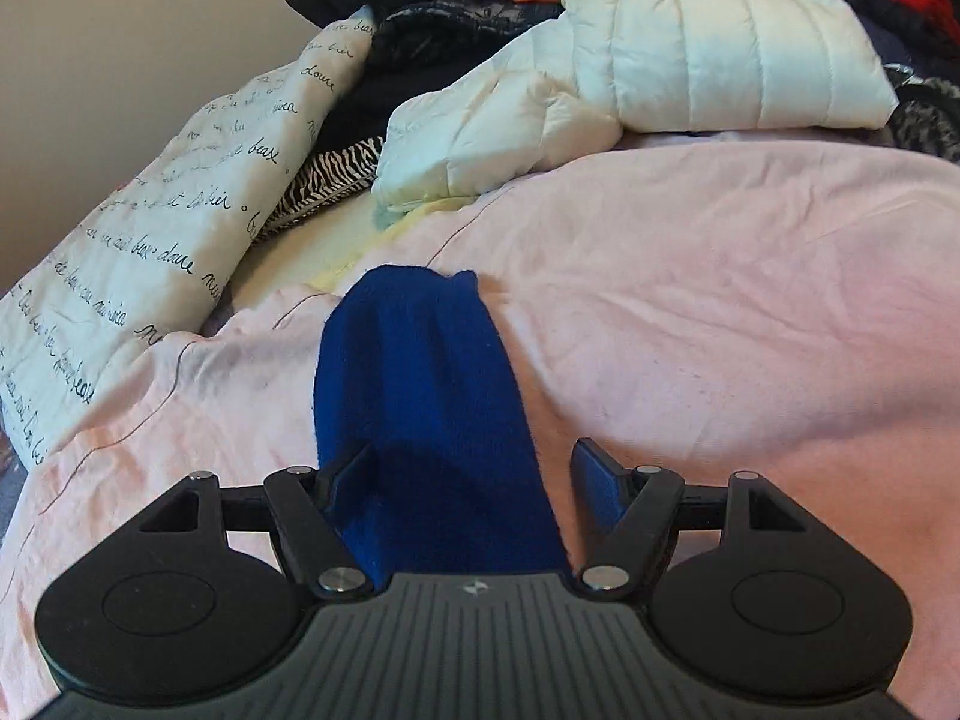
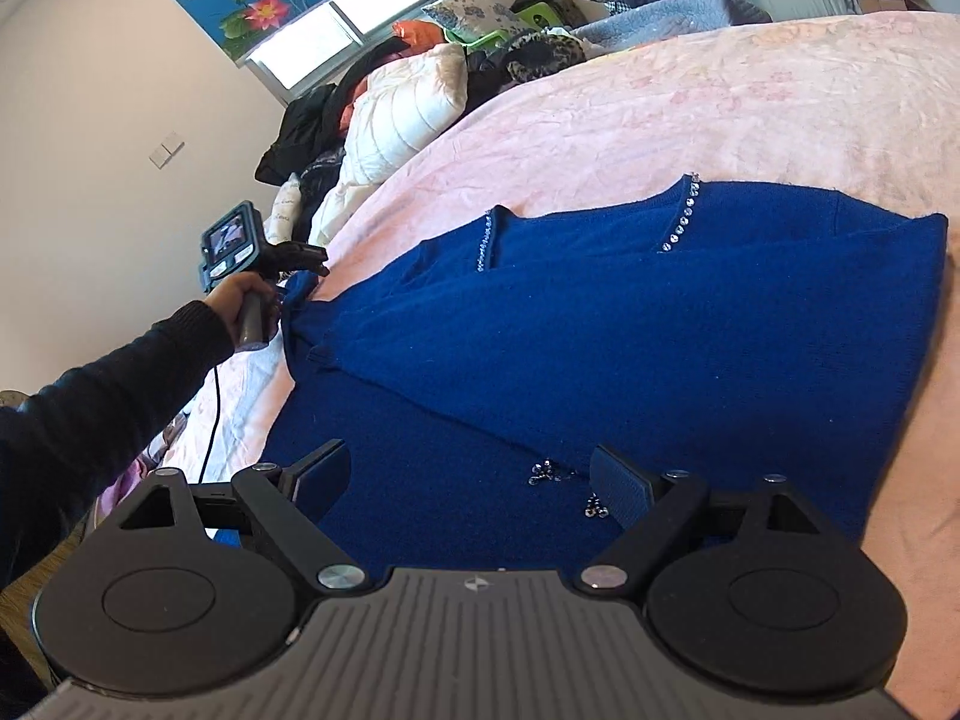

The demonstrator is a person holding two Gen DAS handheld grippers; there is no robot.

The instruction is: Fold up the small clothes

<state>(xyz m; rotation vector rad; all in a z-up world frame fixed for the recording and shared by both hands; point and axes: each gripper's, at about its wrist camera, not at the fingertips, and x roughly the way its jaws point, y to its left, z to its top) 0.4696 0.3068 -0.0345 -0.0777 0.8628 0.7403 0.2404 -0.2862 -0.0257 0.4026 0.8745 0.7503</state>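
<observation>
Lying flat on the pink bedspread [image 2: 690, 90], the blue sweater [image 2: 630, 330] runs lengthwise from its rhinestone-trimmed neckline [image 2: 684, 216] toward the right gripper [image 2: 468, 480], whose fingers stand apart over the knit. Only the right wrist view shows the whole garment and the left hand [image 2: 252, 306]. The left wrist view shows just one sleeve [image 1: 414, 372] stretching away from the sweater, passing between the spread fingers of the left gripper [image 1: 468, 468]. Beyond the sleeve lies a white puffer jacket [image 1: 660, 60].
</observation>
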